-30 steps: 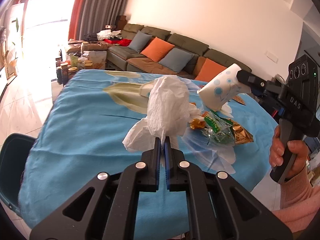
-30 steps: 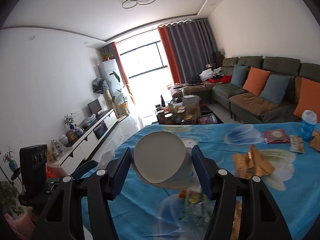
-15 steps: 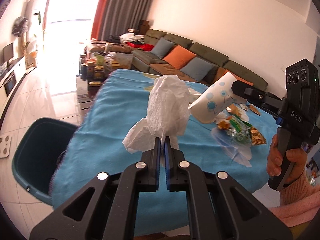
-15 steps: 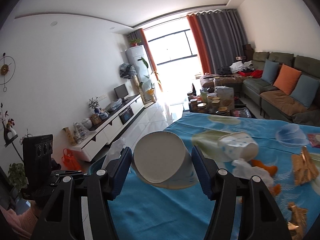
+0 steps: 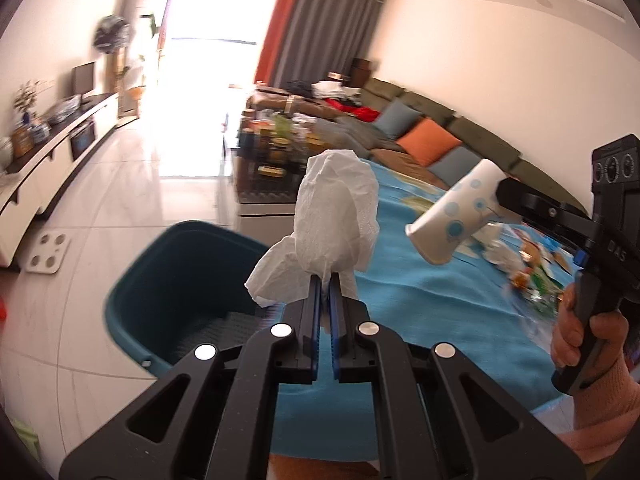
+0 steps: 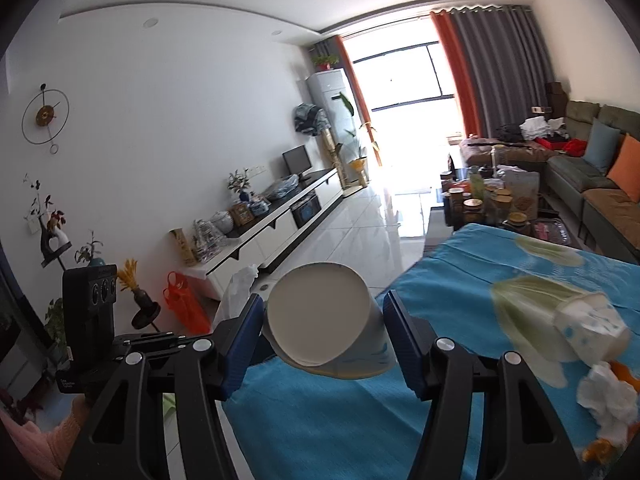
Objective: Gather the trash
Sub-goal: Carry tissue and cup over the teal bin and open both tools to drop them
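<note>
Wrappers on tablecloth: blurred

Sunlit living room: white walls, tiled floor, sofa.

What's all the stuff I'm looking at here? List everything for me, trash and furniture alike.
tissue: one, white, pinched in the left tool
paper cup: one, white with blue dots, clamped sideways in the right tool
bin: one, dark teal, on the floor beside the table
tablecloth: one, blue with pale flowers, covering the table
second cup: one, white with blue dots, lying on the cloth
crumpled tissue: one, white, on the cloth
wrappers: several, mixed colours, blurred, on the cloth
sofa: one, green, orange and blue cushions
wall clock: one, black and gold
left tool: black, shut
right tool: black, blue pads
hand: one, pink sleeve, holding the right tool
</note>
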`<action>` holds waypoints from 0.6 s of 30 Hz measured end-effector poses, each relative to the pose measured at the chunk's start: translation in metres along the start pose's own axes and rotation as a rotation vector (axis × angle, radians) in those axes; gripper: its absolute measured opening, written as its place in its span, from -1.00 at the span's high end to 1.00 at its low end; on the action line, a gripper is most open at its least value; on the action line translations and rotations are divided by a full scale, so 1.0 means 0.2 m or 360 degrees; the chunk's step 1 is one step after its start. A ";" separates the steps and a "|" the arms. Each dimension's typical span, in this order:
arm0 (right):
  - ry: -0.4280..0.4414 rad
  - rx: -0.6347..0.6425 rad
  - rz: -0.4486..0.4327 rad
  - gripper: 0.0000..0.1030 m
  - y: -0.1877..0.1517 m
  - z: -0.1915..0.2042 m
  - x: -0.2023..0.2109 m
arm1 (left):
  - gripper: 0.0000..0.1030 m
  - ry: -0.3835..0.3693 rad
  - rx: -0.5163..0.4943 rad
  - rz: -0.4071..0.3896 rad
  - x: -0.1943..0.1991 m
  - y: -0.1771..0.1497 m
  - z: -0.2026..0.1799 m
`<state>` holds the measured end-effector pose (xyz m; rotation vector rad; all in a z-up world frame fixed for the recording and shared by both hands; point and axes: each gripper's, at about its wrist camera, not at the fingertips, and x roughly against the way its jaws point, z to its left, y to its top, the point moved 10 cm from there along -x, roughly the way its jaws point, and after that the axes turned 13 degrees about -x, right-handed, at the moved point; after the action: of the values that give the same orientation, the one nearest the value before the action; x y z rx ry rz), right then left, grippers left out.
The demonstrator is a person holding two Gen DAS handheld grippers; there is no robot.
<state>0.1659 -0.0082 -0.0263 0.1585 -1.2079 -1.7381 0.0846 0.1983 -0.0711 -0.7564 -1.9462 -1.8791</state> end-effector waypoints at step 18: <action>0.0108 0.0012 0.0227 -0.16 -0.05 0.16 -0.51 | 0.91 0.0201 0.0235 0.0168 -0.10 -0.21 0.54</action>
<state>0.1935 0.0896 -0.0587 0.1319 -1.1485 -1.5923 0.0906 0.3024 -0.1248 -0.6665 -1.9034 -1.6596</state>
